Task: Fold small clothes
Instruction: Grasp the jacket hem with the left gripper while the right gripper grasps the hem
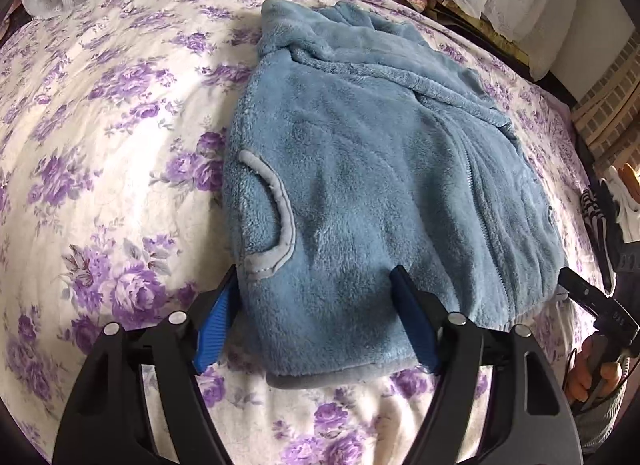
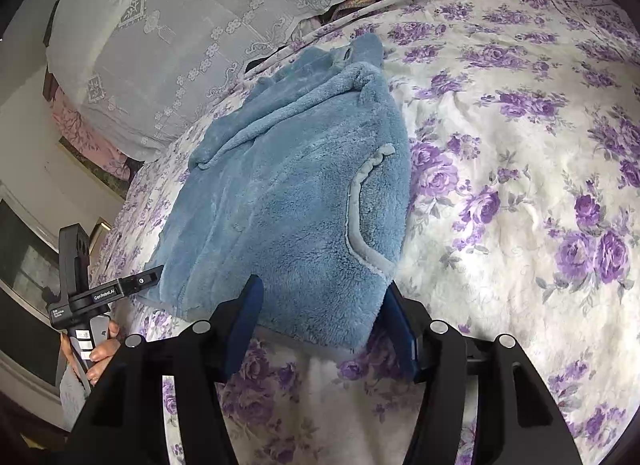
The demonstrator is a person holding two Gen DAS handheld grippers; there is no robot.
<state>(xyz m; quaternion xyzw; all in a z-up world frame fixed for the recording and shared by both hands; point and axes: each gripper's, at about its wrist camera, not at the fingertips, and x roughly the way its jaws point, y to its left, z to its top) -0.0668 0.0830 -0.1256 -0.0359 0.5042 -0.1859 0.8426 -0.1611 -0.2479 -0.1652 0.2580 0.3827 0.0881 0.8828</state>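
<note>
A fluffy blue fleece zip jacket (image 1: 360,185) lies folded on the white bedspread with purple roses (image 1: 100,165) (grey piped pocket facing up). The left gripper (image 1: 316,285) straddles one hem corner, blue pads partly open around the fleece. The right gripper (image 2: 320,297) likewise brackets the other corner, jaws half-wide.

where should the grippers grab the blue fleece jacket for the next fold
Probably the near hem of the blue fleece jacket, one corner each, coming in low from the near edge. It lies flat on the floral bedspread, hem toward the left gripper and right gripper, whose fingers already straddle it.
</note>
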